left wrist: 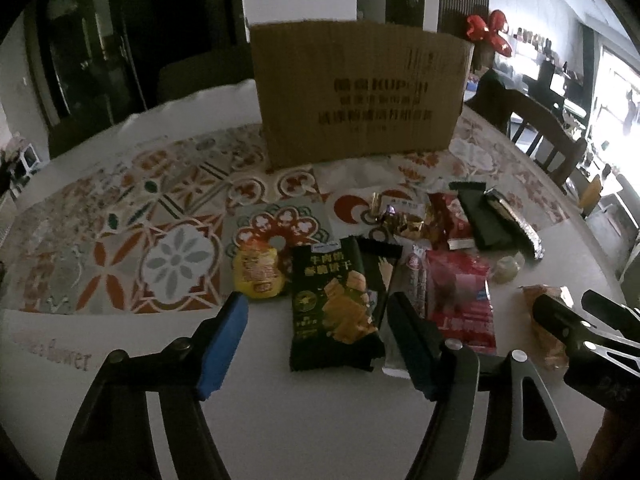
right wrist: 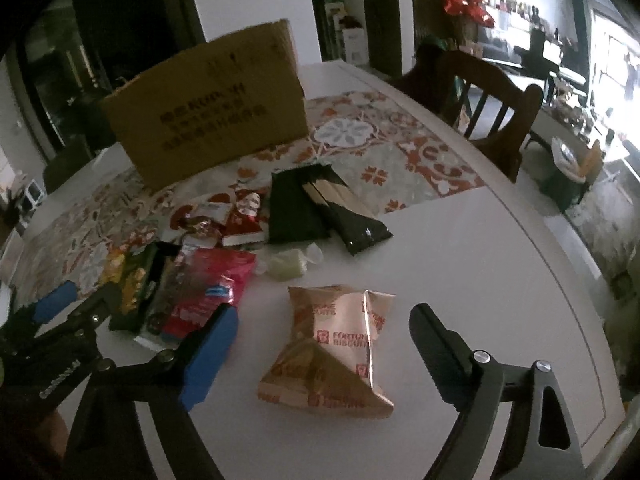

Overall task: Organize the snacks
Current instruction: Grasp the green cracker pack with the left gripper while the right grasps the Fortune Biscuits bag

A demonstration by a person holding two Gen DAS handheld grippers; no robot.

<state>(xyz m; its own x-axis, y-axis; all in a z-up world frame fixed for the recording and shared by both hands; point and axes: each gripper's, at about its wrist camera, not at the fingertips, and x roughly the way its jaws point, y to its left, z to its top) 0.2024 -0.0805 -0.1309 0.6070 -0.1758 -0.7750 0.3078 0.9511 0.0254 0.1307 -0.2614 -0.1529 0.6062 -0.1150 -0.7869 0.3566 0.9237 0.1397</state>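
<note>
White and round-edged, the surface point(right wrist: 460, 248) carries a patterned floral cloth point(left wrist: 132, 216) across its far half, and beyond it sits a dim room with one wooden chair point(right wrist: 496, 100) off to the right. One brown cardboard box point(left wrist: 360, 88) stands upright on the cloth, straight ahead of the left hand-held gripper point(left wrist: 316, 320), printed with dark lettering on its corrugated face.

And here's the snack pile, spread between box and grippers! Right between the left one's spread fingers lies one dark green glossy packet point(left wrist: 332, 300) with crackers pictured on it. Just right of that, one crinkly red-and-pink bag point(left wrist: 460, 300), touching a thin sausage-like stick beside it. Just left, one small yellow pouch point(left wrist: 258, 276). Farther ahead and to the right, two long dark green flat packets point(right wrist: 296, 208) lie side by side, with one red packet point(right wrist: 244, 220) and a cluster of shiny foil candies point(left wrist: 404, 220) next to them; I can't count those. One pale translucent lump point(right wrist: 288, 266) sits alone near the middle.

Over to the right hand-held gripper point(right wrist: 324, 344): jaws wide apart, holding nothing, with one puffy tan biscuit packet point(right wrist: 336, 344) lying on bare white between the blue pad and the black finger. Left gripper is likewise spread open, empty, its blue pad just beside the yellow pouch.
</note>
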